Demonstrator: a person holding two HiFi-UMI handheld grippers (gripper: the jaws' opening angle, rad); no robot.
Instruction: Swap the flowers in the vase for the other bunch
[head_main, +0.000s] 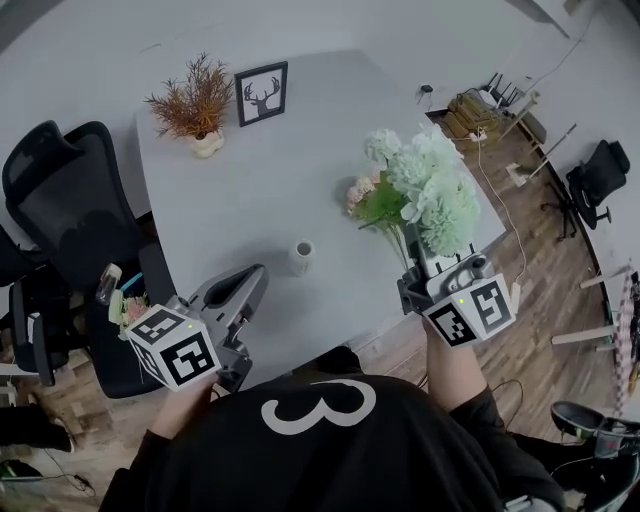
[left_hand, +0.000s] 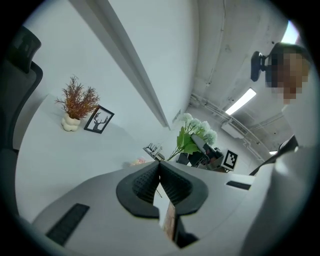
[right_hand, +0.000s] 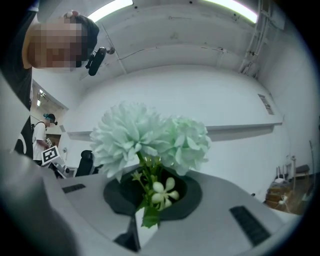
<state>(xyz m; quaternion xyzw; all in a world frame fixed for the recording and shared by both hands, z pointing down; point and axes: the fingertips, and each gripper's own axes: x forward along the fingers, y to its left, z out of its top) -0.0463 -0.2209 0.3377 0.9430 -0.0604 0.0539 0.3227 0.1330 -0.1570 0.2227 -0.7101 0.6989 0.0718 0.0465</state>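
A small white vase (head_main: 301, 256) stands near the front of the white table (head_main: 250, 190); no stems show in its mouth. My right gripper (head_main: 418, 268) is shut on the stems of a bunch of pale green flowers (head_main: 432, 188), lifted above the table's right edge. In the right gripper view the blooms (right_hand: 150, 140) rise straight out of the gripper (right_hand: 150, 194). A pink bunch (head_main: 360, 190) lies on the table behind them. My left gripper (head_main: 252, 280) hovers left of the vase, shut, with nothing seen between its pads (left_hand: 150, 181).
A dried reddish plant in a white pot (head_main: 197, 100) and a framed deer picture (head_main: 261, 93) stand at the table's far side. A black office chair (head_main: 60, 190) is at the left. Boxes and cables (head_main: 480, 110) lie on the floor at right.
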